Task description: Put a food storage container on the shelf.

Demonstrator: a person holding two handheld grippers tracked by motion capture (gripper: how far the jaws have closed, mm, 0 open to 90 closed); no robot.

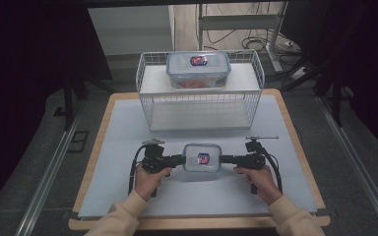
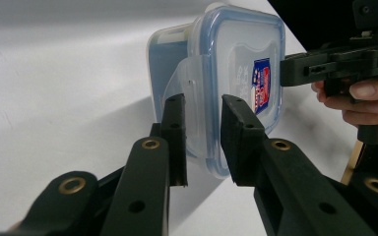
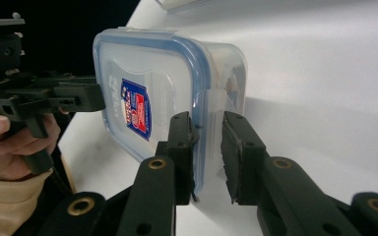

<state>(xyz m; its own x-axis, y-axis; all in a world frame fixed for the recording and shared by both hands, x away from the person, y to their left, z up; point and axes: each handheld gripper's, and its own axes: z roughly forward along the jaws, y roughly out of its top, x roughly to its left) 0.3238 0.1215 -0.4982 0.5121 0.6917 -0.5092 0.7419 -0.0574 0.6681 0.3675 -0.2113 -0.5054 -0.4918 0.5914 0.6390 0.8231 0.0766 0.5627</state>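
Small lidded container [image 1: 202,158] gripped from both ends on the worktop [image 1: 128,142].
Its side clasps are pinched by the left gripper [image 1: 181,159] and right gripper [image 1: 224,158]; no contents are seen inside.

I see a clear container [image 1: 202,158] with a blue-rimmed lid and a red-and-blue label, between my black fingers [image 2: 174,132]. At twelve o'clock, a white wire basket [image 1: 200,105] carries a matching box [image 1: 198,70]. The worktop [image 1: 128,142] is pale grey, wood-edged.
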